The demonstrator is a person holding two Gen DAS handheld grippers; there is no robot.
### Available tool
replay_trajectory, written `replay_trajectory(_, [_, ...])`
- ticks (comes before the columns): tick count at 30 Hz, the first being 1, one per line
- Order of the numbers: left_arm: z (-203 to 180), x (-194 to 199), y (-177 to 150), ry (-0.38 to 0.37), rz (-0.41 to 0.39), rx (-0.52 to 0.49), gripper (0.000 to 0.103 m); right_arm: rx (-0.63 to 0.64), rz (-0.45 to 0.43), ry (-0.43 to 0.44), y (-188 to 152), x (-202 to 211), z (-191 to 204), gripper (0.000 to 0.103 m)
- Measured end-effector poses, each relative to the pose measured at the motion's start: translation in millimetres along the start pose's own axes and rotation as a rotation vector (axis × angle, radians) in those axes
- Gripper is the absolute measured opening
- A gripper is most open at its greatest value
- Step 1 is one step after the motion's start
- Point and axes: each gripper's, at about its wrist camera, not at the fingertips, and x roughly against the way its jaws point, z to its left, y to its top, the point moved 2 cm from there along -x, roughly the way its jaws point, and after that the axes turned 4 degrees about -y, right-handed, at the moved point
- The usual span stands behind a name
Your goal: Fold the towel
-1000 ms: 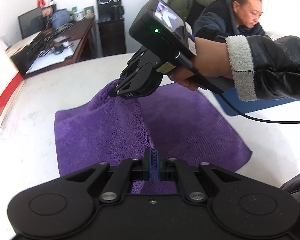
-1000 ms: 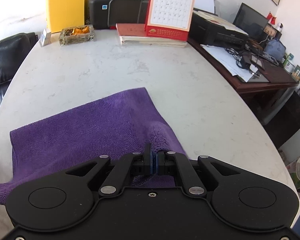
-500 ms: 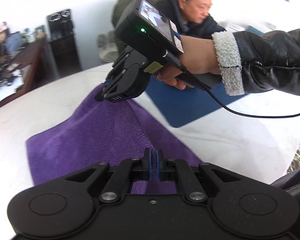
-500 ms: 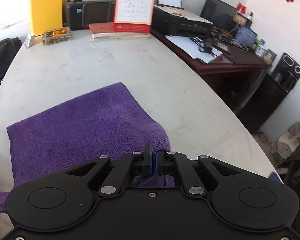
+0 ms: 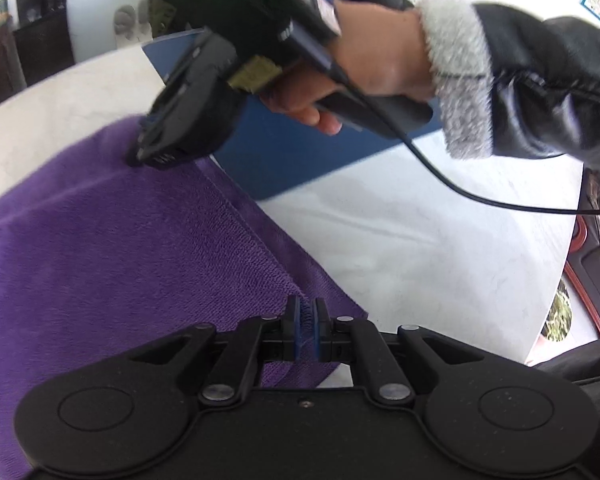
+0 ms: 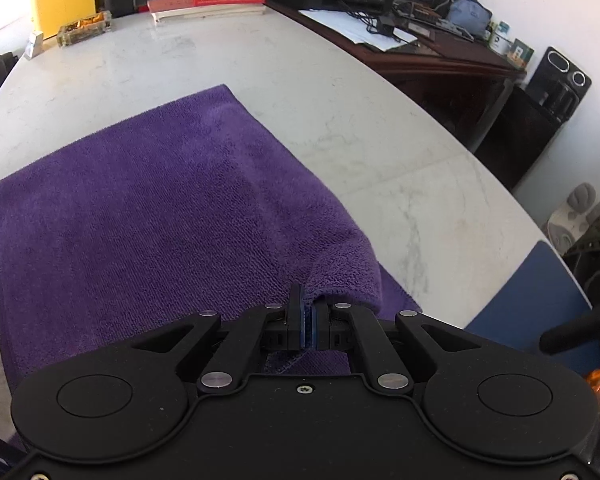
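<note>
— What is each gripper doing right now?

— The left gripper is pinching one corner of the purple towel, pads closed on the cloth. The right gripper is clamping the other carried corner the same way, with the fabric bunching up just beside its fingers.

— And where is the towel lying?

— It is spreading away from both grippers across the white marble table, the carried layer lying over a lower one. In the left view that lower layer's edge is peeking out along the side nearest the blue mat.

— So what is the next move turning on?

— I'd judge the line between the two held corners. It is running along that exposed edge, so both hands are needing to settle evenly. Neither looks nearer; the right hand is holding its corner at the far end of the same edge.
</note>
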Motion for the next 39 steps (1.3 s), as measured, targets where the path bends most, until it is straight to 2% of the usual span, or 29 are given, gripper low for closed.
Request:
replay_trajectory(8, [12, -24, -7, 0.002, 0.013, -0.052, 0.005, 0.026, 0.019, -0.047, -14, -4, 12, 0.003])
replay_trajectory(16, [19, -21, -20, 0.013, -0.033, -0.107, 0.005, 0.052, 0.029, -0.089, -15, -5, 27, 0.003])
replay_trajectory(23, [54, 2, -44, -0.002, -0.057, -0.043, 0.005, 0.040, 0.052, -0.094, -4, -10, 38, 0.003])
replay_trajectory(32, [122, 51, -96, 0.042, -0.069, -0.009, 0.005, 0.032, 0.054, -0.067, 44, -34, 82, 0.003])
replay_trajectory(39, [194, 97, -140, 0.080, -0.052, 0.067, 0.005, 0.058, 0.028, -0.029, 113, -69, 148, 0.003])
